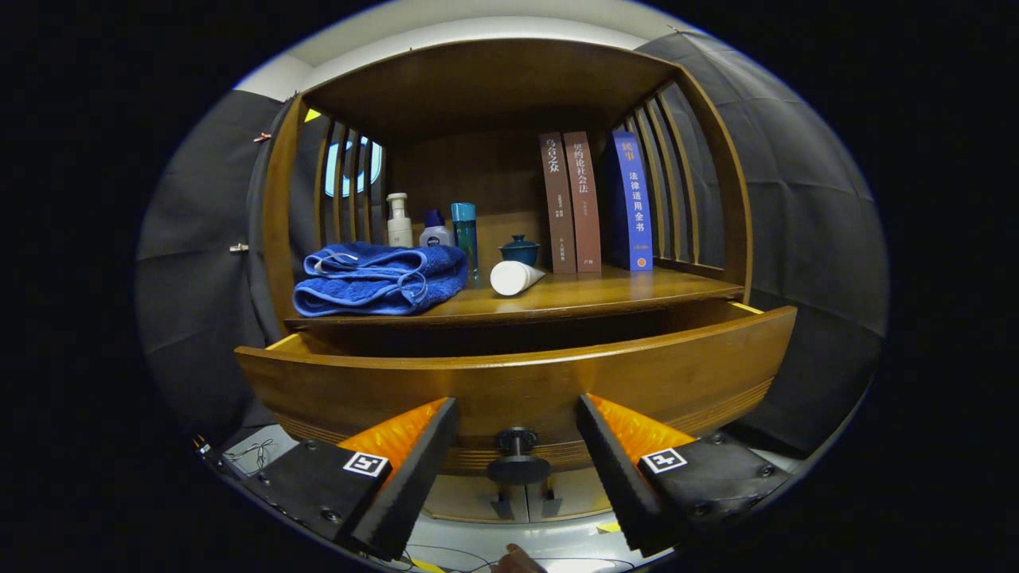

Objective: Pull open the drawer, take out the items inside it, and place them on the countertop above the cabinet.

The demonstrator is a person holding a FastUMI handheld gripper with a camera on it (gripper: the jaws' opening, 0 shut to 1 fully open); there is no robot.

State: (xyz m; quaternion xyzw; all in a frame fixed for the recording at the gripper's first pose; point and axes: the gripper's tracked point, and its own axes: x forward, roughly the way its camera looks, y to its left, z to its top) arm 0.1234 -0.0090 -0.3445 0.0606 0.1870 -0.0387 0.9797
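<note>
The curved-front brown wooden drawer (pixel 517 382) stands pulled out beneath the wooden countertop (pixel 573 298) of the cabinet — its dark round knob (pixel 517 455) between the fingers, untouched — with its inside hidden in shadow.

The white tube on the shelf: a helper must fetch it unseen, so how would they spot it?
On the wooden cabinet's countertop, above the open drawer, look between the folded blue towel and the books. The white tube alone lies on its side. The gripper is open.
</note>
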